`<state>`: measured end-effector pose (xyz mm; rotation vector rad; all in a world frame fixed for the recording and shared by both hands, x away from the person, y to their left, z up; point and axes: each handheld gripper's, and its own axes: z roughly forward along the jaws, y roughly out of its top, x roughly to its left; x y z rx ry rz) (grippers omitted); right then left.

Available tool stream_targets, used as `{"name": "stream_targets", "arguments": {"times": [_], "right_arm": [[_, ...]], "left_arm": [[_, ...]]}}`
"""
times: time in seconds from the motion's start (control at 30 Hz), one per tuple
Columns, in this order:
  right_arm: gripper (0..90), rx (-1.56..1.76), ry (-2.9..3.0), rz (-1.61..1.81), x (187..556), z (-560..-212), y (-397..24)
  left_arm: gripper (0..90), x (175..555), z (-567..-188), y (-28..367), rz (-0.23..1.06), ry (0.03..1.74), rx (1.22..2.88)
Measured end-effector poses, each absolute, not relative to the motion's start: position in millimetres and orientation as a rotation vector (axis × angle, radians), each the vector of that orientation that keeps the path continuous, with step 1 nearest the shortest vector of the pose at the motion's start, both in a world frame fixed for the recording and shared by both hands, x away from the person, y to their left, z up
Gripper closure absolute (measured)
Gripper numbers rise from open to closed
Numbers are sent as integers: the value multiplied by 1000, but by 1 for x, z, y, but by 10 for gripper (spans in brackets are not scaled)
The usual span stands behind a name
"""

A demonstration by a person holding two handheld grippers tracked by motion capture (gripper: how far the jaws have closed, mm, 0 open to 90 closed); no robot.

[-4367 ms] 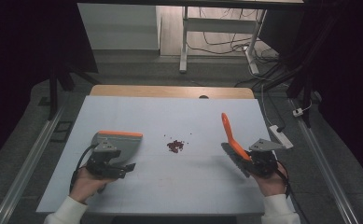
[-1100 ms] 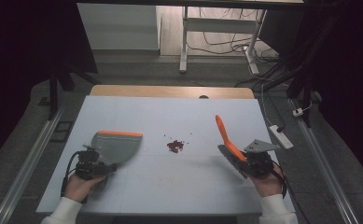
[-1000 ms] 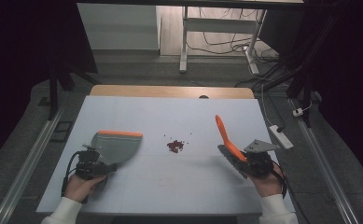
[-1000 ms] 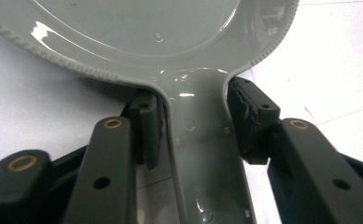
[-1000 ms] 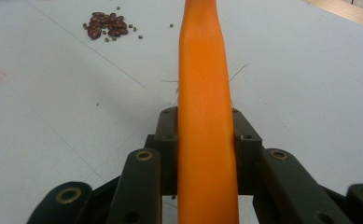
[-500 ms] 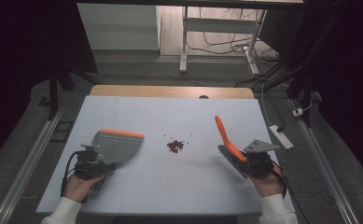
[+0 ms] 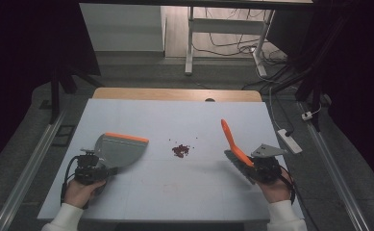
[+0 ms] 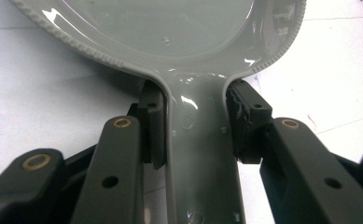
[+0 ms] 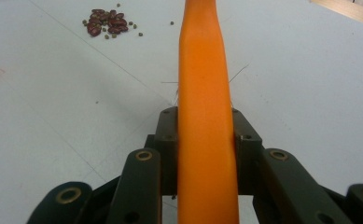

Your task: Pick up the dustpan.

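A grey dustpan [image 7: 119,149] with an orange front lip lies on the white table [image 7: 175,115] at the left. My left gripper [image 7: 100,167] is shut on its handle. In the left gripper view both pads [image 8: 153,126] press the sides of the grey dustpan handle [image 8: 202,154]. At the right, my right gripper [image 7: 253,166] is shut on an orange brush [image 7: 230,138] that slants up and away from it. The right gripper view shows the orange brush [image 9: 205,88] clamped in my right gripper [image 9: 205,135]. A small pile of dark red beans [image 7: 180,150] [image 9: 107,23] lies between the two tools.
A white power strip [image 7: 289,140] lies past the table's right edge. The far edge is a wooden strip [image 7: 175,94]. Metal rails [image 7: 28,163] run along the floor on both sides, and desk legs and cables stand beyond the table.
The left hand has drawn back toward the near left and now grips the dustpan by its handle. The right hand with the brush has sunk slightly nearer. The beans have not moved.
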<state>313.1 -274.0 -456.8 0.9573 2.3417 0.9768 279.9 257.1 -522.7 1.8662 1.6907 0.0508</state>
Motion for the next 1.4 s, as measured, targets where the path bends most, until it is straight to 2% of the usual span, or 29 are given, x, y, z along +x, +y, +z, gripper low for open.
{"name": "stream_targets", "arguments": {"times": [0.43,1.4], "right_arm": [[700,955,2336,982,313,-456,-274],[700,998,2248,1178,313,-437,-281]], "left_arm": [[618,276,-518,264,89,1633,1824],[618,271,-503,275,85,1275,1841]]}}
